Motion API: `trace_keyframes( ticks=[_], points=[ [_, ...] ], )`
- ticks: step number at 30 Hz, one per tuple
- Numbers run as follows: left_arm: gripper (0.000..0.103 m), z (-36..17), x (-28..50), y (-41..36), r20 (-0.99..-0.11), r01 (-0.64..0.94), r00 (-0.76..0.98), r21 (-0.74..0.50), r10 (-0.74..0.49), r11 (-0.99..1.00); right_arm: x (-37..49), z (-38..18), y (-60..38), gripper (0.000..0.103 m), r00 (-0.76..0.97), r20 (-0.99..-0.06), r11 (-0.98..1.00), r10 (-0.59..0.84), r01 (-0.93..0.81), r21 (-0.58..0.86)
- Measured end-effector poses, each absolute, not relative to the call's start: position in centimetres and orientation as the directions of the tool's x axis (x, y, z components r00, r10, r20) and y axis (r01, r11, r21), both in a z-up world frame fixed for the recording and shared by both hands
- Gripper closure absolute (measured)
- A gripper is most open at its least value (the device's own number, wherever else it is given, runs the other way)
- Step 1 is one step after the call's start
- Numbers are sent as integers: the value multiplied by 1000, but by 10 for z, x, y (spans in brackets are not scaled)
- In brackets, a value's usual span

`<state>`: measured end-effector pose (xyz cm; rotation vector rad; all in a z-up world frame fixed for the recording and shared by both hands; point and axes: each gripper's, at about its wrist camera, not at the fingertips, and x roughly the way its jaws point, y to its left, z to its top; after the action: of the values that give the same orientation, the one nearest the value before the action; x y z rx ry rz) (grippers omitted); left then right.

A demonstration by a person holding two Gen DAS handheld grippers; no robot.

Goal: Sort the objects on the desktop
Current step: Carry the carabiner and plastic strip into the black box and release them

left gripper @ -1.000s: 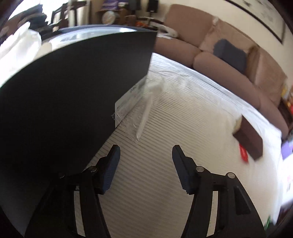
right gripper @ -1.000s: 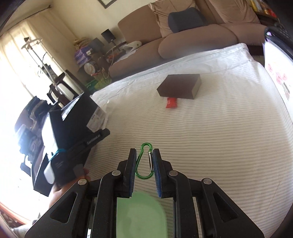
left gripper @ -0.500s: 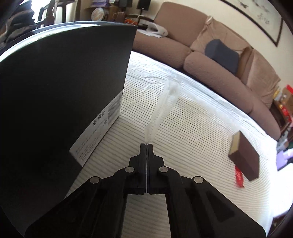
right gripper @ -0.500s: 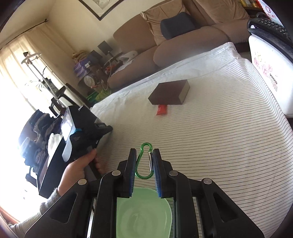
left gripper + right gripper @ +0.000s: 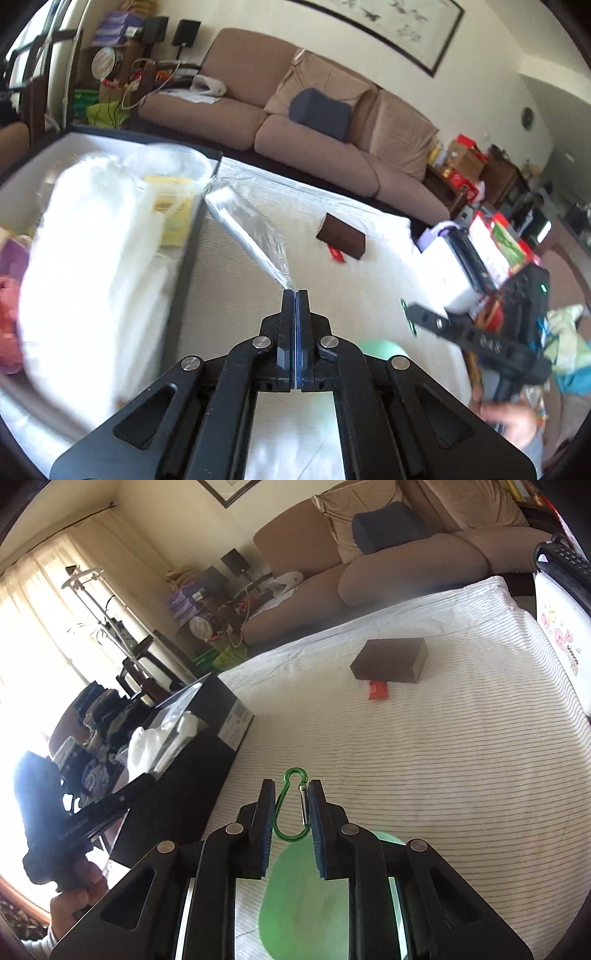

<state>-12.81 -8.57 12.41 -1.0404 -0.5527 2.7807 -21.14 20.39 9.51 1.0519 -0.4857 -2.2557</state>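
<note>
My left gripper (image 5: 296,295) is shut on the corner of a clear plastic-wrapped white utensil (image 5: 245,230) and holds it in the air beside the open black box (image 5: 192,236). The box holds white bags and a clear cup. My right gripper (image 5: 291,794) is shut on a green carabiner (image 5: 291,805), held above a green bowl (image 5: 303,904) on the striped cloth. The black box also shows in the right wrist view (image 5: 207,746), left of the gripper.
A brown block (image 5: 389,661) and a red packet (image 5: 378,690) lie on the striped tablecloth (image 5: 443,757) further back. A white container (image 5: 561,627) with a black lid stands at the right edge. A sofa (image 5: 295,122) stands behind the table.
My left gripper shut on the wrapped utensil and lifted it up beside the box, whose inside now shows. My right gripper kept the carabiner and stayed over the green bowl.
</note>
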Motion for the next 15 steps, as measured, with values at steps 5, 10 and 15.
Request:
trace_keyframes(
  ticks=[5,10,15],
  points=[
    [103,150,-81,-118,-593,39,-773,-400,226,-916,-193,114,186,86,-484,-549,-730,-681,389,563],
    [103,161,-55,-157,-600,117,-783,-399,162,-910,-171,149,139,86,-438,-520,-680,-733,474,560],
    [103,161,-39,-215,-599,173,-791,-419,128,-891,-166,171,66,86,-350,-508,-614,-787,529,586]
  ],
)
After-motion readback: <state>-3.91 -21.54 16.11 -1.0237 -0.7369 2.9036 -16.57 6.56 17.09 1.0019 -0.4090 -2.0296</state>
